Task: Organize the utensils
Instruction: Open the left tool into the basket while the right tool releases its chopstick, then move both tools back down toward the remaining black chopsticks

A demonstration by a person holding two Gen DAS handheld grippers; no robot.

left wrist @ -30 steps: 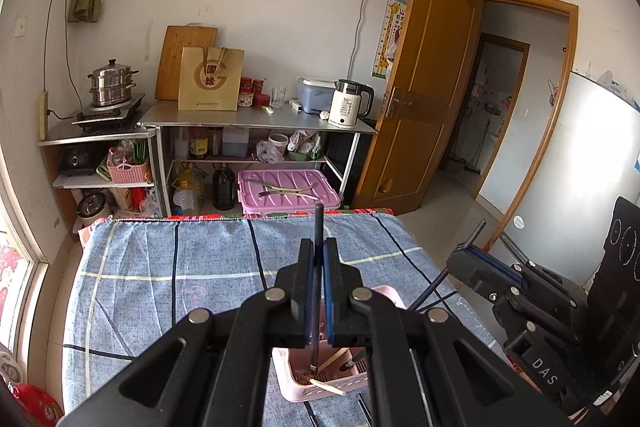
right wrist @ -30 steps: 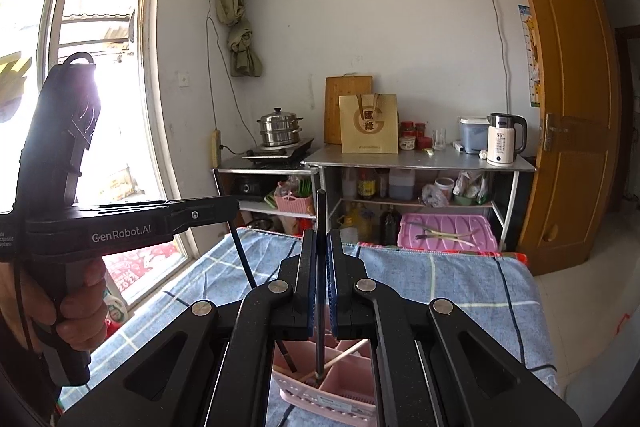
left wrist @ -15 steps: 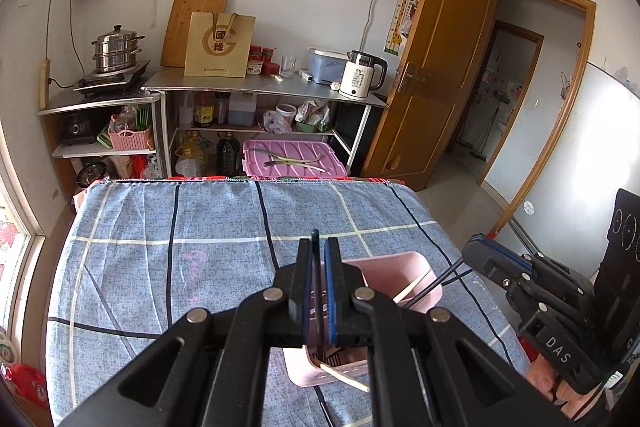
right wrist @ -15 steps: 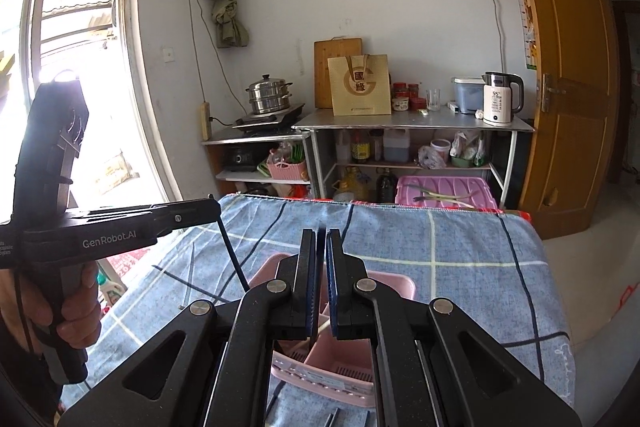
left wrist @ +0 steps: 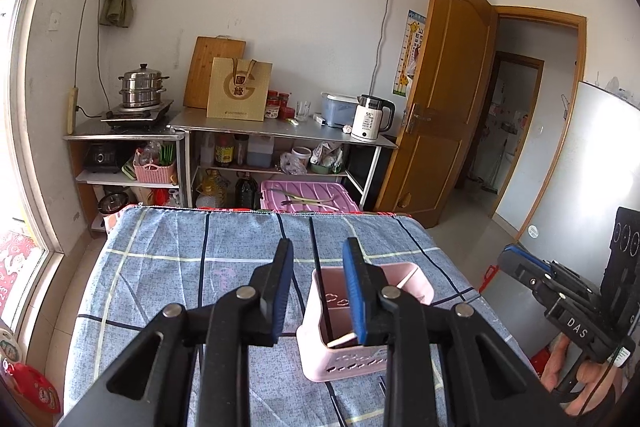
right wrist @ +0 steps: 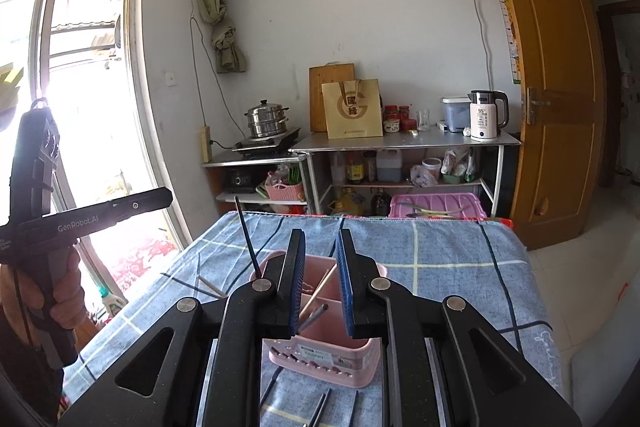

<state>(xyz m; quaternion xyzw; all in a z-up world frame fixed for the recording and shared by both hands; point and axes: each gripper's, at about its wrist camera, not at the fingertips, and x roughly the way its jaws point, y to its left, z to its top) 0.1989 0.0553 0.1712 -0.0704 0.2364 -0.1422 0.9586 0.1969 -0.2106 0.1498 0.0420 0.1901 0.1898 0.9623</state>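
Note:
A pink utensil holder (left wrist: 360, 323) (right wrist: 320, 327) stands on the blue checked tablecloth (left wrist: 192, 267). A black chopstick (left wrist: 318, 279) stands upright in it, seen between my left jaws and touching neither. It also shows in the right wrist view (right wrist: 248, 239), leaning at the holder's left. Light wooden chopsticks (right wrist: 316, 297) and a dark utensil rest inside the compartments. My left gripper (left wrist: 318, 261) is open and empty above the holder. My right gripper (right wrist: 320, 251) is open and empty over the holder. More dark chopsticks (right wrist: 320, 407) lie on the cloth in front of the holder.
A loose light chopstick (right wrist: 208, 283) lies on the cloth left of the holder. Beyond the table's far edge stand metal shelves (left wrist: 280, 135) with a kettle, pots and bottles, and a pink crate (left wrist: 308, 197). A wooden door (left wrist: 440, 99) is at the right.
Both grippers were shut on black chopsticks held upright over the holder; both have opened. The chopsticks now stand in the holder, and both grippers have tilted up and back.

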